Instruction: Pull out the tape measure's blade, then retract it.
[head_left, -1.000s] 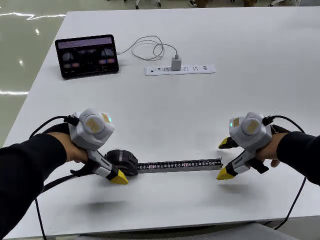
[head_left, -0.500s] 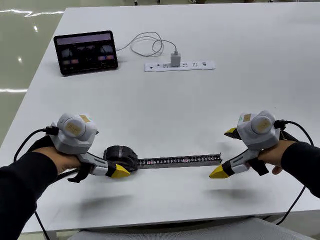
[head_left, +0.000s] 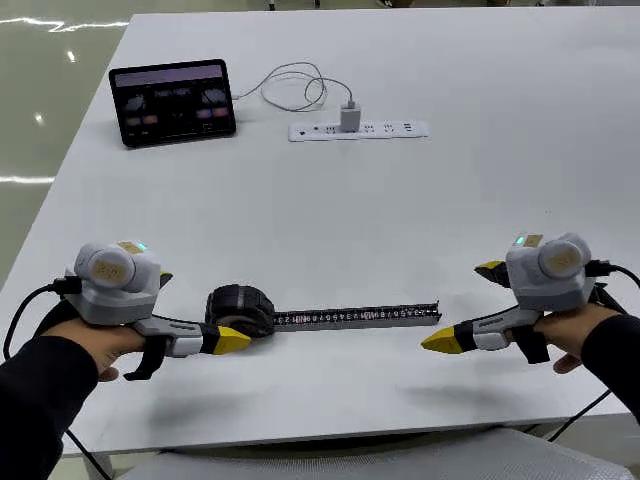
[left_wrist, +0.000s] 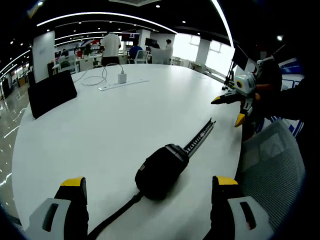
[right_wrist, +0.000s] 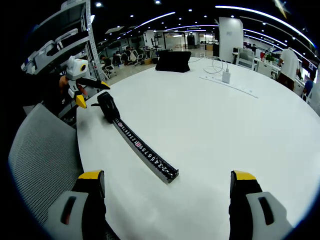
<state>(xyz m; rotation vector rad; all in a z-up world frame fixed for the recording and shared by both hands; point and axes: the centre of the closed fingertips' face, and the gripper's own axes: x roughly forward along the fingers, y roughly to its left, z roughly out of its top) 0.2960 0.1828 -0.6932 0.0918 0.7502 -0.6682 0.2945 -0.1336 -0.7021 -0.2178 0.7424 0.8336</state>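
Tape measure (head_left: 240, 309) sits on the worktop (head_left: 400, 220) with its blade (head_left: 355, 317) out, your left tongs (left_wrist: 149, 182) and right tongs (head_left: 462, 305) both wide and empty, so retracting looks next: grip the case, free the blade.

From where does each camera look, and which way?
Head view: on the head, down at the table; sleeves, left gripper and right gripper show.
Left gripper view: behind the tape measure, facing along its blade to the right gripper; own jaws show.
Right gripper view: past the blade's end, facing back to the left gripper; own jaws show.
Shared: both gripper views show the tape measure, from opposite ends.
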